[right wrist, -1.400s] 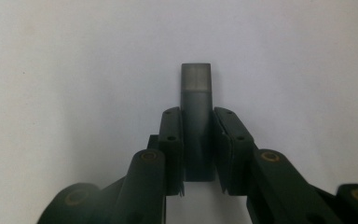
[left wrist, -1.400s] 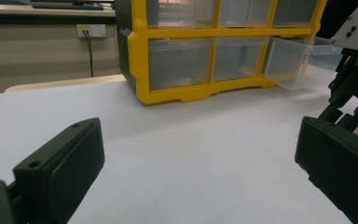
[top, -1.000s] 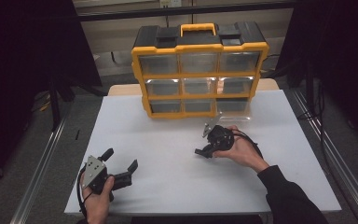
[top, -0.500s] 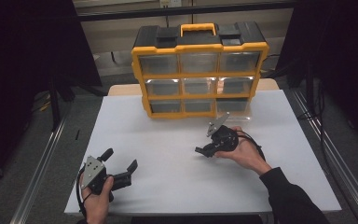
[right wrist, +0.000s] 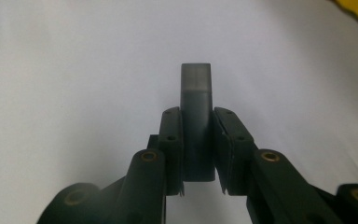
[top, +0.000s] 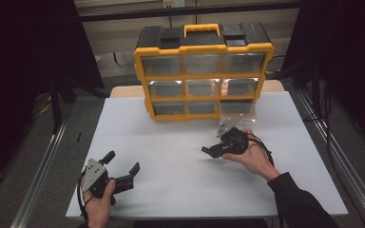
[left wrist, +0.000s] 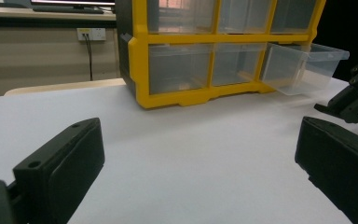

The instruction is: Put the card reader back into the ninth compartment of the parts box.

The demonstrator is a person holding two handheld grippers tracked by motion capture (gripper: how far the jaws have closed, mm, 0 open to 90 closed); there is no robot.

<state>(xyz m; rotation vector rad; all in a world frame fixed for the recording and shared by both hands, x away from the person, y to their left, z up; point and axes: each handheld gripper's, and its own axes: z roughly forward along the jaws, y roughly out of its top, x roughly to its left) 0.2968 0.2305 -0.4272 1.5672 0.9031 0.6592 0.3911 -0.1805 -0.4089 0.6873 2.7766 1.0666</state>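
Observation:
A yellow and black organiser (top: 203, 76) with clear drawers stands at the back of the white table (top: 171, 156). Its bottom right drawer (left wrist: 303, 65) is pulled out, and I cannot tell if anything lies in it. My right gripper (top: 209, 151) hovers in front of that drawer, pointing left. It is shut (right wrist: 196, 116) on a small dark grey block (right wrist: 196, 88) that sticks out past the jaws, over bare table. My left gripper (top: 121, 162) rests near the front left corner, open (left wrist: 196, 135) with nothing between its jaws, facing the organiser.
The organiser's other drawers (left wrist: 179, 67) are pushed in. The right gripper (left wrist: 354, 95) shows at the edge of the left gripper view, near the open drawer. Metal rails (top: 43, 166) run along both sides of the table, with dark floor beyond.
The right hand has shifted slightly to the right and turned a little, still gripping the block. The left gripper has not moved.

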